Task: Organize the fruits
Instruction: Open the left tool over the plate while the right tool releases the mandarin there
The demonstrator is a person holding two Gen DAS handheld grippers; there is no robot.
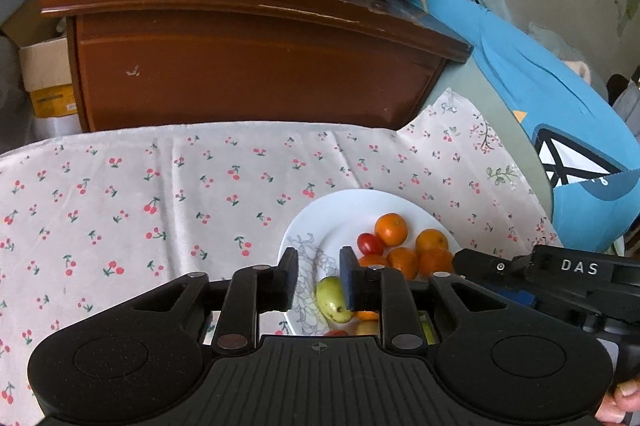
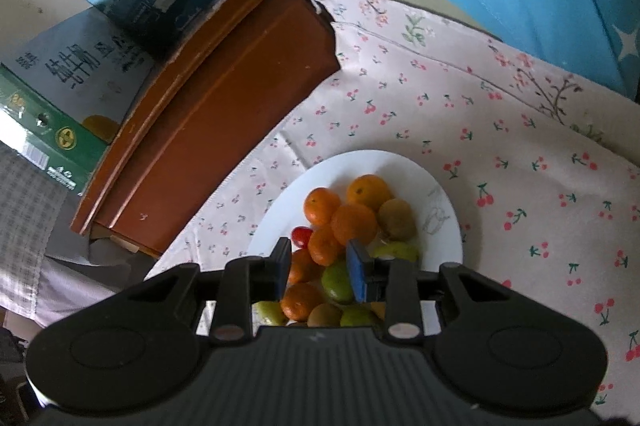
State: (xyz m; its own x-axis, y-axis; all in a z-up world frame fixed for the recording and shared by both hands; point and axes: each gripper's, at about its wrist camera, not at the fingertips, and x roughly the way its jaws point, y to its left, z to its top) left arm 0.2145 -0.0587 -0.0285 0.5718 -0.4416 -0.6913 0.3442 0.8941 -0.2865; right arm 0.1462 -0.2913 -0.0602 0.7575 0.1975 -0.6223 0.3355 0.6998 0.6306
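"DAS" on right gripper

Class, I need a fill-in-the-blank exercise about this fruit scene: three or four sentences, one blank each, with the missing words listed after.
1. All the fruit lies on a round plate whose colour is ____.
2. The cloth under the plate is printed with small red ____.
3. Between the oranges sits one small tomato, coloured ____.
4. Behind the cloth stands a cabinet made of brown ____.

Missing words: white; cherries; red; wood
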